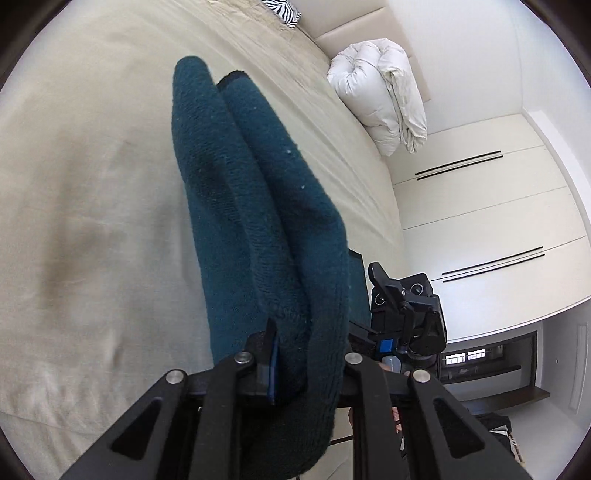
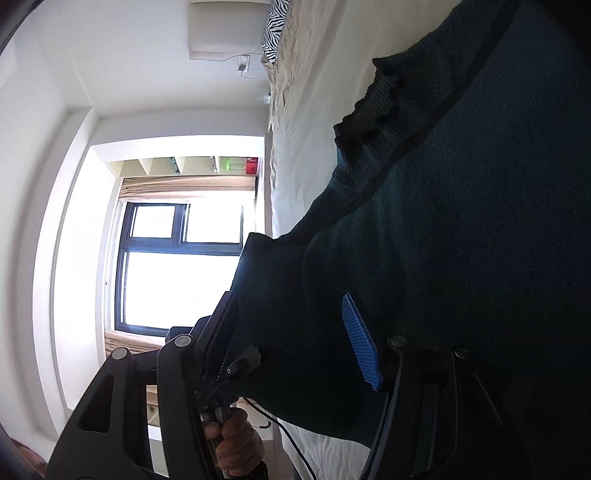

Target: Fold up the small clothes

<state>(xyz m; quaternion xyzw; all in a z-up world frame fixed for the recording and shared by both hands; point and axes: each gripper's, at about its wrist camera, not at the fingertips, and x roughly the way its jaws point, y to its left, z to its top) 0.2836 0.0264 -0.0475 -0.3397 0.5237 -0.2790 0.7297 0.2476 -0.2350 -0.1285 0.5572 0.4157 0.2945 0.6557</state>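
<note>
A dark teal knitted garment (image 1: 258,206) hangs in folds over the beige bed (image 1: 92,184). My left gripper (image 1: 299,362) is shut on one bunched edge of it; a blue pad (image 1: 272,369) shows at the cloth. In the right wrist view the same garment (image 2: 461,221) fills the right half. My right gripper (image 2: 295,347) holds thick cloth between its fingers, its blue pad (image 2: 360,343) against the fabric. The right gripper also shows in the left wrist view (image 1: 402,314), just right of the garment.
A folded white duvet (image 1: 380,107) lies at the far side of the bed. A zebra-print pillow (image 1: 284,11) sits at the head. White wardrobe doors (image 1: 491,221) stand at right. A window (image 2: 177,266) lies beyond the bed's other side.
</note>
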